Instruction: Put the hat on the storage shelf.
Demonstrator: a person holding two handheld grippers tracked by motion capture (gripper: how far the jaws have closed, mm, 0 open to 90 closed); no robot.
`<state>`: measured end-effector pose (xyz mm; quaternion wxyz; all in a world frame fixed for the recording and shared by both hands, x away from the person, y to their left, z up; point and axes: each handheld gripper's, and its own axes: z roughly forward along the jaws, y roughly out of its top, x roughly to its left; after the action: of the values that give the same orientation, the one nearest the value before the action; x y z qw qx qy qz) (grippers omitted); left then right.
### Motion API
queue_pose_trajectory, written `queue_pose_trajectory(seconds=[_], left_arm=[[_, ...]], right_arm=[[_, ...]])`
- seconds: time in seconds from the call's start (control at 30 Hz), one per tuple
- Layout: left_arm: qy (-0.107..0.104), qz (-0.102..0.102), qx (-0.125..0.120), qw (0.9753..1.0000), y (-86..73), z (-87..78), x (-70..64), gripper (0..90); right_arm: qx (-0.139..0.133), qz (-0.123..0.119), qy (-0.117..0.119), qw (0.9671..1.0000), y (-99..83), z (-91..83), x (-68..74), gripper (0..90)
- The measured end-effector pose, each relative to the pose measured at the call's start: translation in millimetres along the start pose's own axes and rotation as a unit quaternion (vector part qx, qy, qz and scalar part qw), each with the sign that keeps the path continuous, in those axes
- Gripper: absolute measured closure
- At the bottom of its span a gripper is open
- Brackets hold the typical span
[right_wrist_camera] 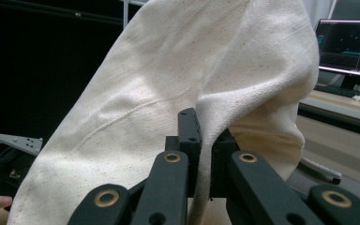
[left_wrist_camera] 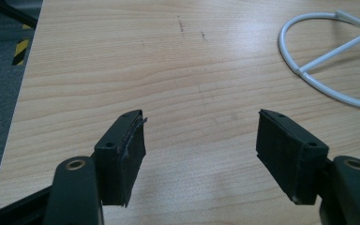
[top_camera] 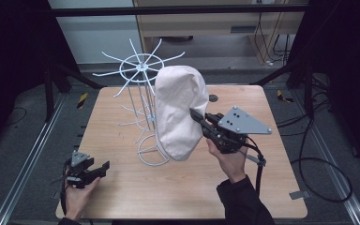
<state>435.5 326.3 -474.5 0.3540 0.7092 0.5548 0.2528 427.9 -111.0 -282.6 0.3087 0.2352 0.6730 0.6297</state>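
Note:
A cream cloth bag [top_camera: 178, 112] hangs draped over the right side of a white wire rack [top_camera: 140, 70] standing mid-table. My right gripper [top_camera: 198, 118] is shut on the bag's right edge; in the right gripper view the cloth bag [right_wrist_camera: 168, 93] is pinched between the closed jaws of that gripper [right_wrist_camera: 201, 126]. Low over the table's front left corner, my left gripper [top_camera: 104, 167] stands open, nothing between its fingers. The left gripper view has the open gripper [left_wrist_camera: 201, 136] over bare wood, with the rack's ring base [left_wrist_camera: 318, 70] ahead at the right.
The wooden table [top_camera: 122, 187] has its left edge close to my left gripper, with grey floor beyond. A small dark hole [top_camera: 213, 98] sits behind the bag. Cables [top_camera: 318, 154] trail on the floor to the right.

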Motion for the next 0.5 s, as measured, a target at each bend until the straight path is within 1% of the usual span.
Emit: queue_pose_trajectory(seconds=[0.33,0.5], left_arm=[[0.000,0.001,0.000,1.0000,-0.1,0.0,0.1,32.4],[-0.001,0.000,0.000,1.0000,-0.1,0.5,-0.2,32.4]], right_arm=[[0.016,0.002,0.006,0.9999,-8.1,6.4,1.7,86.8],[0.028,-0.001,0.006,0.9996,-11.8,10.7,3.5,84.4]])
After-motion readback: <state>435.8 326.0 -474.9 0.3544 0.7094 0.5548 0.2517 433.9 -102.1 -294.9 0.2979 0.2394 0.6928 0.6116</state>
